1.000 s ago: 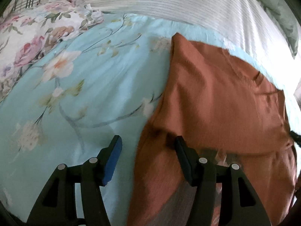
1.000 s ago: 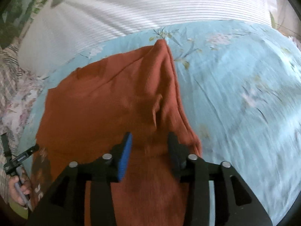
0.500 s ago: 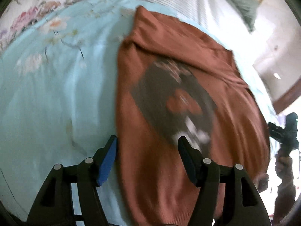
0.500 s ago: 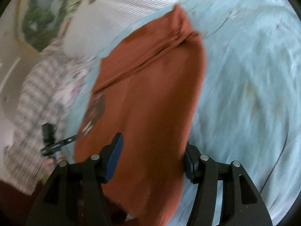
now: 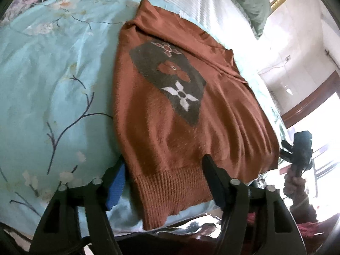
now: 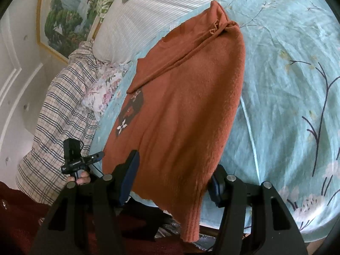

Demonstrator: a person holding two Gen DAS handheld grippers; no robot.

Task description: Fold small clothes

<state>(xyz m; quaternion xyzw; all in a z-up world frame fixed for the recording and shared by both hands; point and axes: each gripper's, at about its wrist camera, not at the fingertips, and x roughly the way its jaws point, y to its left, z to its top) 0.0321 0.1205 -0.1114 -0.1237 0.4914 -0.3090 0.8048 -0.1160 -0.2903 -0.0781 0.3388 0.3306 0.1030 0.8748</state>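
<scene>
Both wrist cameras sit low behind their tongs, close over the bed's near edge, facing the headboard. The left view looks rightward across the rust-orange knitted sweater [image 5: 161,127]; the right view looks leftward over it [image 6: 187,110], their shared ground.

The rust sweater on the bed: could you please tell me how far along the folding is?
Done: the rust sweater lies flat on the blue floral sheet, one sleeve folded across its top, motif patch facing up. In hand: nothing; the left tongs and right tongs are open, straddling the ribbed hem that overhangs the bed edge. Left: the body folds.
</scene>
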